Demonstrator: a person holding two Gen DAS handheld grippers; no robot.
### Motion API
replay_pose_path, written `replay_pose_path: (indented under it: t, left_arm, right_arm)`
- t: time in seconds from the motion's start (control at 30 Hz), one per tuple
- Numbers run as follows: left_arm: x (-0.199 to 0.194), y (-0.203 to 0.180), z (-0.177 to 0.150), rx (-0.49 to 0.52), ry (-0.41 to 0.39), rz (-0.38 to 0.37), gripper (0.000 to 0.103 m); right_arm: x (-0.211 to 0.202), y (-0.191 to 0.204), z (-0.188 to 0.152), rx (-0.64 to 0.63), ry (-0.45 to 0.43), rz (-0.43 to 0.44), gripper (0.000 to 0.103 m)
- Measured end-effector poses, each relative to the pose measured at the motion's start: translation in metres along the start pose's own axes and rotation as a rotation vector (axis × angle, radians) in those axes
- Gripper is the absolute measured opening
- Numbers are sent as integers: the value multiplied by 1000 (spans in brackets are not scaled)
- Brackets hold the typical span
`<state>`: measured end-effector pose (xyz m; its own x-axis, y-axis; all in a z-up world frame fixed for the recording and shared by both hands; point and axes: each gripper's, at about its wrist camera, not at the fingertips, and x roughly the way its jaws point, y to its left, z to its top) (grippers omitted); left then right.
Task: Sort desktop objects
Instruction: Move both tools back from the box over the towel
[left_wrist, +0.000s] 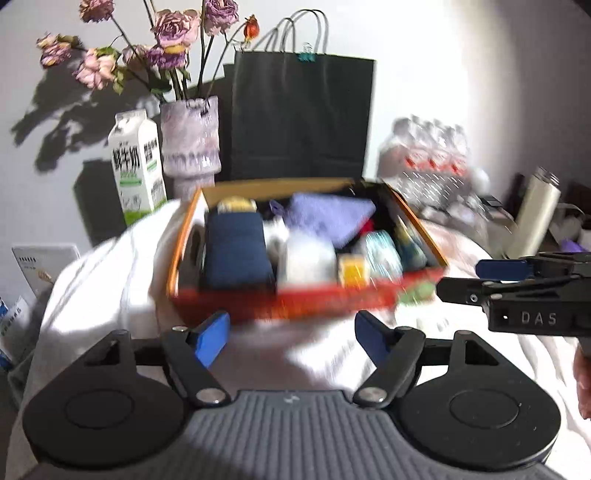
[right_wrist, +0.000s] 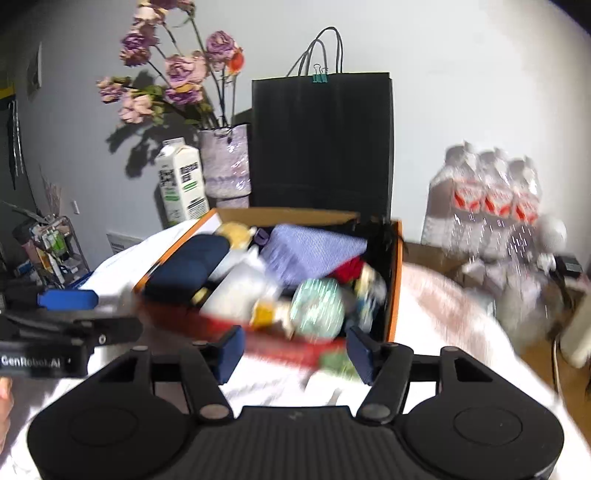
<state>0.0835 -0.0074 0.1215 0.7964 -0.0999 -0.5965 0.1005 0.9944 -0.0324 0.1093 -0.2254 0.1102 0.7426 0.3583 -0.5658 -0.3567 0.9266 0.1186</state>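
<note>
Hovering wide-jawed and empty, left gripper (left_wrist: 291, 338) and right gripper (right_wrist: 293, 356) below frame-centre orange box (left_wrist: 421, 230); best steadying before choosing anything.

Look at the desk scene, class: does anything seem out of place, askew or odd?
Yes. The flowers in the vase look wilted, their heads drooping. The orange box is packed haphazardly: a purple cloth lies crumpled across the other items. Nothing looks spilled, though blur hides detail.
</note>
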Motion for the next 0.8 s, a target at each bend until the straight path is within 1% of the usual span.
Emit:
replay_pose_path:
  t: [0.07,0.1,0.17,0.23,0.3,0.37,0.43,0.5,0.53,0.6,0.7,0.8]
  left_arm:
    - [-27,1,-23,-15,-12,-45,81]
    - [-40,1,-34,-15,-12,-57,82]
    - [-67,1,-55,-18,-22,-68,83]
    - [-94,-3,-76,-24,-41,-65,85]
    - [-116,-8,-99,-35,-60,-40,88]
    - [-132,-13,-121,-60,-64,-5,88]
    - [-143,-17,-141,-86,-66,7,88]
    - [-152,-22,-157,-84,-85,12,88]
    - [-155,-24,-162,-84,-97,30,88]
    - [-160,-26,-170,-87,-110,61,88]
    - [-163,-26,-177,-102,-108,66,88]
    - [-166,-27,-184,-100,-105,96,88]
  right_arm:
    - [-23,6,-25,27,-3,45,63]
    - [-35,8,-36,44,-5,61,67]
    - [-61,14,-59,59,-11,77,70]
    - [-88,21,-80,67,-26,75,74]
    - [-112,27,-102,76,-45,42,80]
    - [-129,32,-125,96,-48,-17,84]
    - [-142,36,-148,103,-35,-59,84]
    - [-152,43,-167,76,-37,-78,83]
    - [-156,47,-177,51,-43,-98,83]
    - [-162,51,-186,38,-41,-119,83]
    - [-172,53,-192,58,-62,-71,83]
    - [-179,61,-192,28,-83,-87,83]
